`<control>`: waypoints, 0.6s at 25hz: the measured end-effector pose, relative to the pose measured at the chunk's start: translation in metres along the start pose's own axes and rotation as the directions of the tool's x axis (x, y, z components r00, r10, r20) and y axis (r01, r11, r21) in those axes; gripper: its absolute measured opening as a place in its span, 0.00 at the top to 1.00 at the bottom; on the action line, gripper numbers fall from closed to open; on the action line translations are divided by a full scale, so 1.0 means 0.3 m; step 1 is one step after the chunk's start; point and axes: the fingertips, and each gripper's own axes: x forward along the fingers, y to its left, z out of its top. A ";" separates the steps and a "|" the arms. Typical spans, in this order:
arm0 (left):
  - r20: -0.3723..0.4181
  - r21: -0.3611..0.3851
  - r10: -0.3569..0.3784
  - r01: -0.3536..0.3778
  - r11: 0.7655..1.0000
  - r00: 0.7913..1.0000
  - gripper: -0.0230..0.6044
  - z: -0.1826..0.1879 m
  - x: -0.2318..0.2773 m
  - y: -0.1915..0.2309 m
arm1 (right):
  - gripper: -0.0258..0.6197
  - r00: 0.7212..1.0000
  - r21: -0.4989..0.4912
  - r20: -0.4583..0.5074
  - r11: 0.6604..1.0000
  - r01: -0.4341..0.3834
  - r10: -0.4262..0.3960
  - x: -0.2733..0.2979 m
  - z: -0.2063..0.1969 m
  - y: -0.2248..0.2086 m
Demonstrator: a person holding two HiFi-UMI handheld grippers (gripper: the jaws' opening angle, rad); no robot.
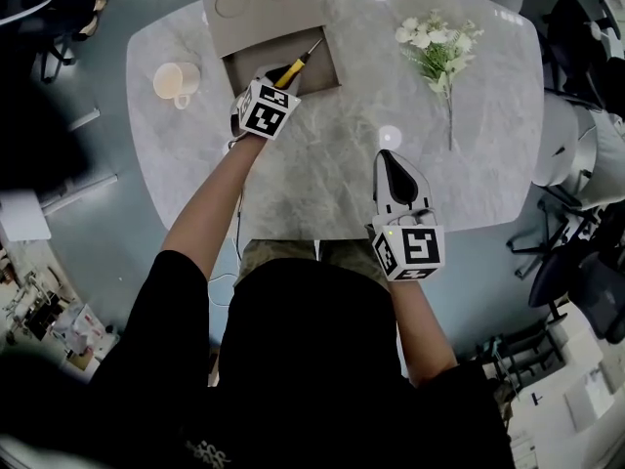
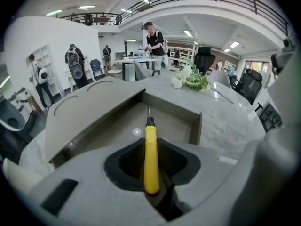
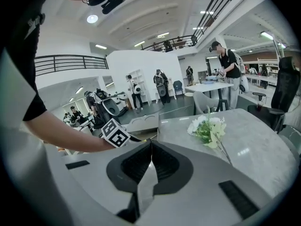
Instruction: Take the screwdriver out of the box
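A screwdriver (image 1: 299,63) with a yellow handle and a thin metal shaft lies aslant in the open grey-brown box (image 1: 332,66) at the table's far side. My left gripper (image 1: 276,75) reaches into the box from its near edge. In the left gripper view the yellow handle (image 2: 150,159) runs straight between the two dark pads, which press on it from both sides, and the shaft points into the box (image 2: 195,126). My right gripper (image 1: 389,157) hovers over the table's near middle, its jaws shut with nothing between them (image 3: 151,144).
The box's lid (image 1: 256,8), with two round recesses, lies open behind it. A cream cup (image 1: 176,81) stands left of the box. A bunch of white flowers (image 1: 437,47) lies at the far right of the marble table (image 1: 322,174). Office chairs ring the table.
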 end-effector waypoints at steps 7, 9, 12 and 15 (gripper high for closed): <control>0.069 -0.089 0.094 -0.087 0.992 0.993 0.82 0.053 -0.148 0.009 | 0.94 0.999 -0.022 0.054 1.000 0.004 -0.002 -0.129 0.014 -0.056; 0.098 -0.112 0.120 -0.109 0.988 0.988 0.82 0.065 -0.218 -0.016 | 0.94 0.998 -0.023 0.066 1.000 -0.002 0.003 -0.157 0.027 -0.059; 0.141 -0.170 0.166 -0.142 0.975 0.976 0.82 0.078 -0.340 -0.061 | 0.94 0.994 -0.043 0.107 0.999 -0.034 0.038 -0.199 0.079 -0.028; 0.171 -0.226 0.208 -0.167 0.960 0.963 0.82 0.074 -0.466 -0.121 | 0.94 0.987 -0.066 0.135 0.995 -0.080 0.088 -0.239 0.120 0.021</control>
